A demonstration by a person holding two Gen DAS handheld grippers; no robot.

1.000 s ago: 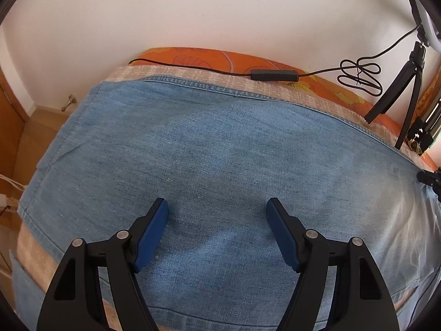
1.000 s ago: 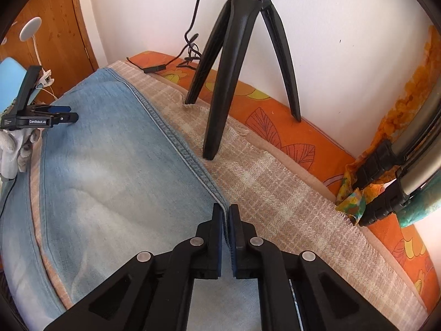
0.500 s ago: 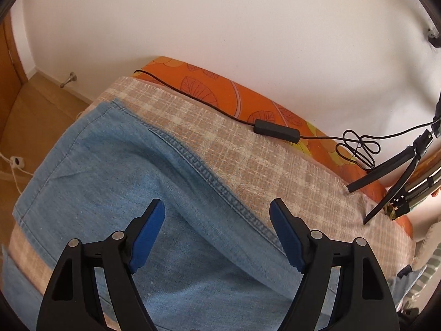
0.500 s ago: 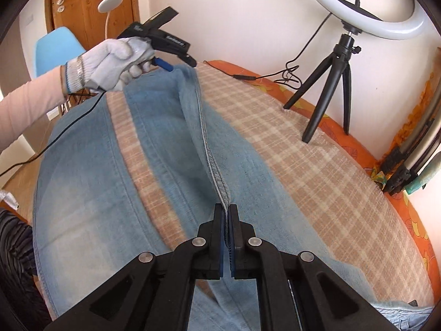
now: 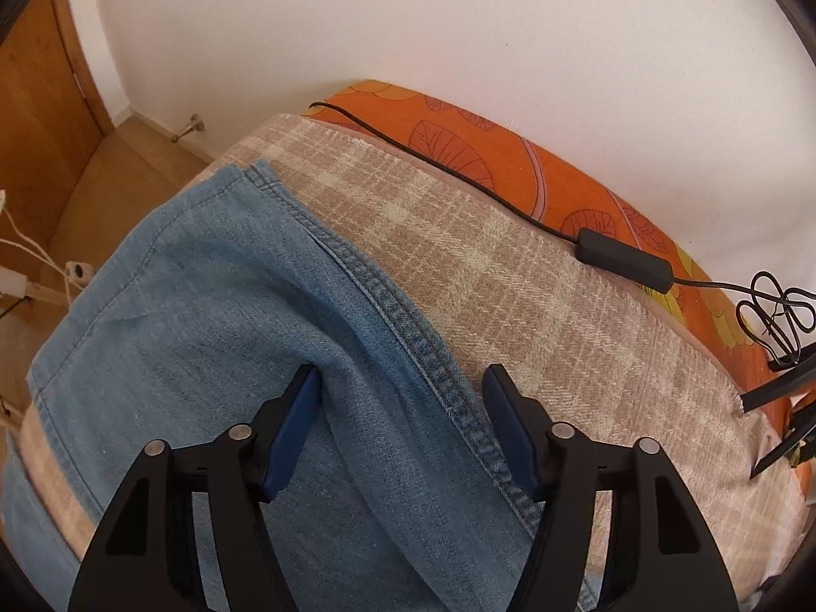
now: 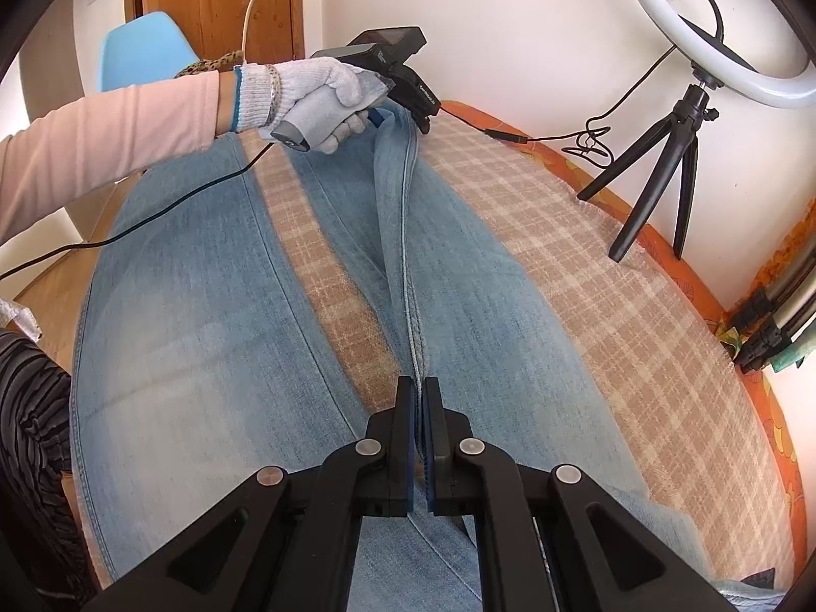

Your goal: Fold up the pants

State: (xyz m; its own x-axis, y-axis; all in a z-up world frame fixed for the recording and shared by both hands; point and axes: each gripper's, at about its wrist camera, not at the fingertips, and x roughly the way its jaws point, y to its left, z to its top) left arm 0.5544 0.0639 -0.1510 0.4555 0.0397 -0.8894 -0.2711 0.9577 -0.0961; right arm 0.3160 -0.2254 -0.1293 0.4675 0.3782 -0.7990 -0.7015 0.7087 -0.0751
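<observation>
Light blue jeans (image 6: 204,331) lie spread on a beige plaid blanket (image 6: 612,280), two legs with a strip of blanket between them. My right gripper (image 6: 418,398) is shut on the outer seam of the farther leg, lifting it into a ridge that runs away toward my left gripper (image 6: 403,120), held by a gloved hand (image 6: 306,97). In the left wrist view the same seam and a raised fold of the jeans (image 5: 229,306) sit between the jaws of my left gripper (image 5: 403,398). Those jaws are closing, and the right pad stands clear of the cloth.
An orange patterned sheet (image 5: 484,137) borders the blanket along a white wall, with a black cable and inline switch (image 5: 622,260) on it. A ring light (image 6: 714,46) on a small tripod (image 6: 663,178) stands at the back right. A blue chair (image 6: 143,51) and wooden door are behind.
My right gripper has drawn the seam away from the wall and tripod, uncovering more blanket. The left gripper has shifted onto that seam near the hem, and its jaws have narrowed around the fold.
</observation>
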